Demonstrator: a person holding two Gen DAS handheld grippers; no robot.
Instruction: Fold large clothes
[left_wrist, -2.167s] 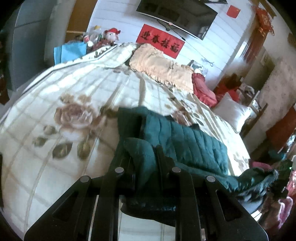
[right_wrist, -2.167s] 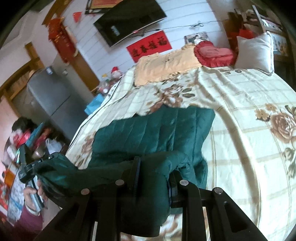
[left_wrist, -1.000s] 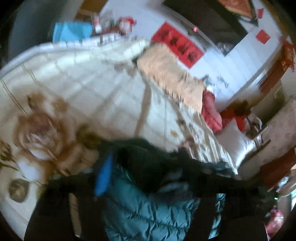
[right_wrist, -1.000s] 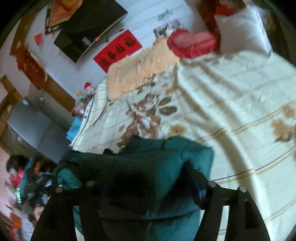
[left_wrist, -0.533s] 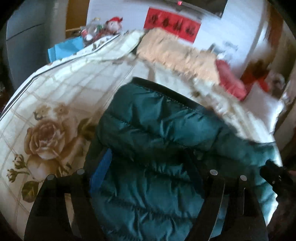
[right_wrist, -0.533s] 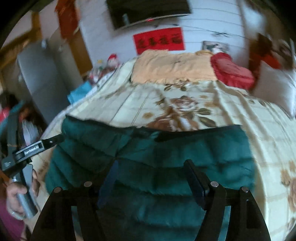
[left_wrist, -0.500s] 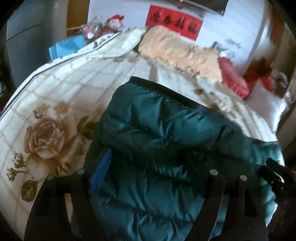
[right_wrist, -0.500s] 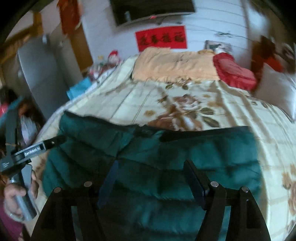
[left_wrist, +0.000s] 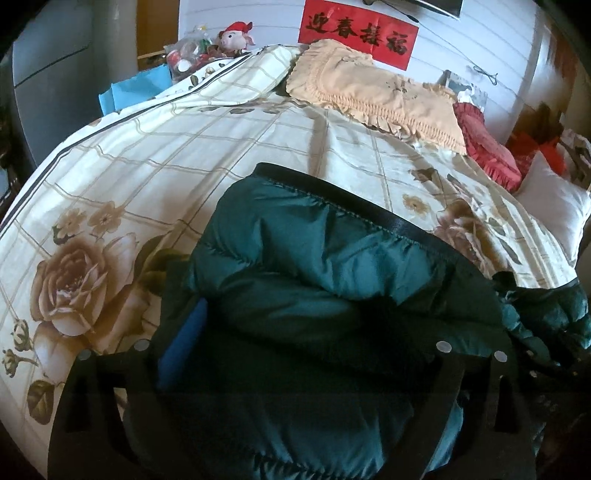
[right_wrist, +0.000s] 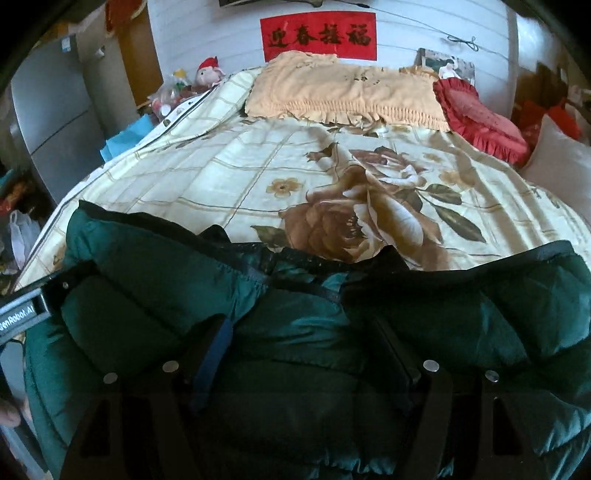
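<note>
While both grippers are pointing down over the bed (left_wrist: 155, 155), the green puffer jacket (left_wrist: 317, 280) is lying on the flowered quilt's near edge, folded over, black hem facing the pillows. Left gripper (left_wrist: 295, 354): jaws have just been opening and are standing wide, jacket bulging between them, pads not pinching it. Right gripper (right_wrist: 306, 350): jaws have just been opening a little, wide apart, jacket under and between them, no visible pinch. Two seconds ago both were clamping lifted jacket folds; now the jacket is resting flat and spread wider. Farther off, an orange pillow (right_wrist: 343, 92), red cushion (right_wrist: 480, 118) and red banner (right_wrist: 317, 35) are sitting at the headboard wall.
</note>
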